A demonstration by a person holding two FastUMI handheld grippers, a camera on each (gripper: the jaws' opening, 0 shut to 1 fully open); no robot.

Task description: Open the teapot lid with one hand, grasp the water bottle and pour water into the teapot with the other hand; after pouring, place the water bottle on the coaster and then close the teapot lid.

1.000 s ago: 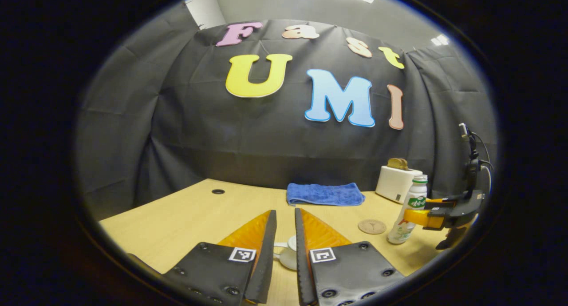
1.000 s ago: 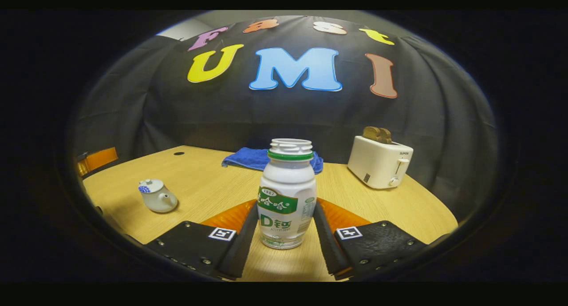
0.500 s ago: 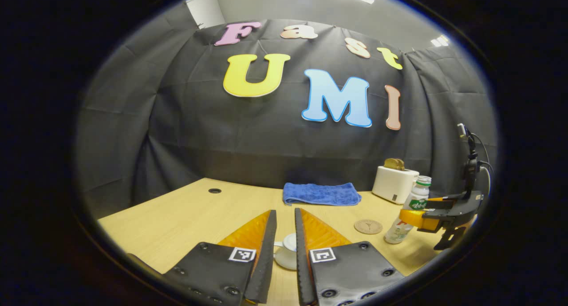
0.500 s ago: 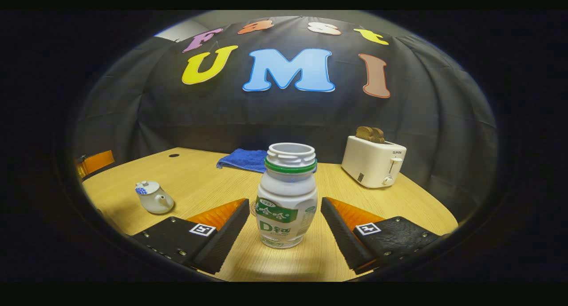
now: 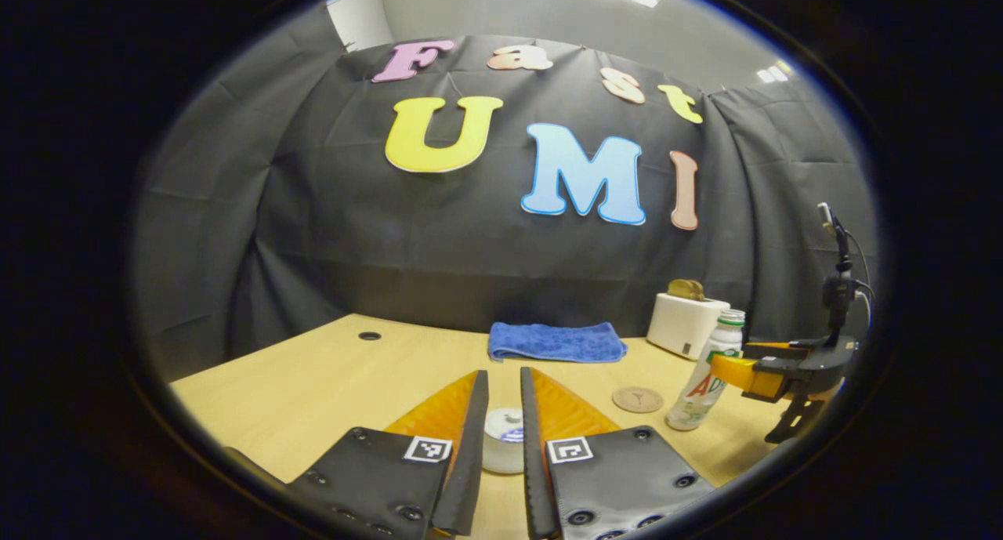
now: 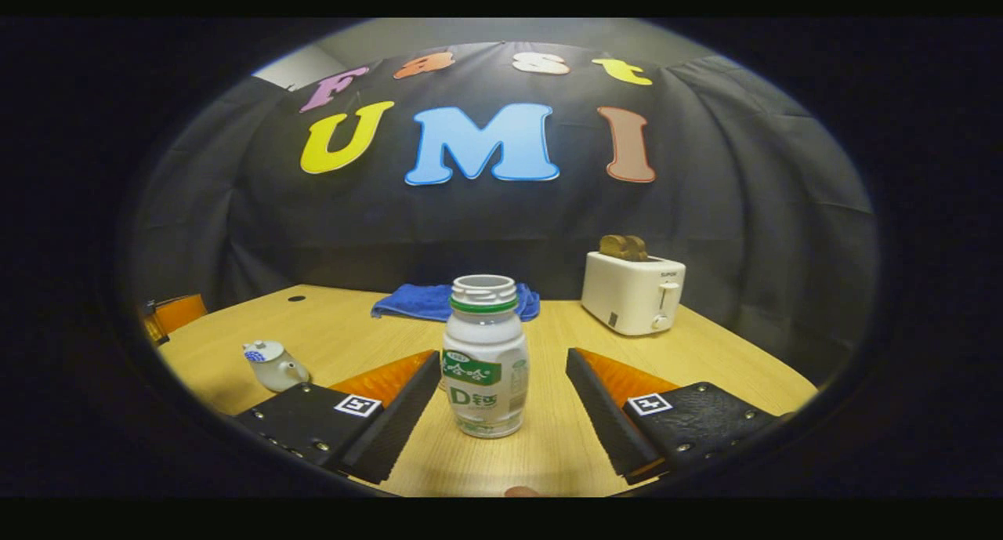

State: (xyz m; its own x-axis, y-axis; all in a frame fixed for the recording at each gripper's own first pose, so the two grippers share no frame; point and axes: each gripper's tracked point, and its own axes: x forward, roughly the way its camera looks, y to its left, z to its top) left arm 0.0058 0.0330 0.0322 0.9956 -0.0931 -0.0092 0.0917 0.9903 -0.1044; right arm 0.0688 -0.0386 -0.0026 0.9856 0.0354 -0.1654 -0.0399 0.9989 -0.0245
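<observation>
Bottle (image 6: 484, 360) upright on table (image 6: 368, 336), uncapped, beside coaster (image 5: 637, 400) not on it (seen from left gripper view). Right gripper (image 6: 501, 403) released, fingers spread wide either side of bottle, not touching. Teapot (image 6: 272, 364) near table's left edge, lid on. Left gripper (image 5: 501, 438) narrowly parted, teapot lid (image 5: 504, 426) between fingers; contact unclear. Blue towel (image 6: 439, 300) and toaster (image 6: 631, 291) along far edge.

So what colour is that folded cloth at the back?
Blue; the cloth shows best in the left gripper view.

Screwed black claw (image 6: 494, 414) plates, square markers
</observation>
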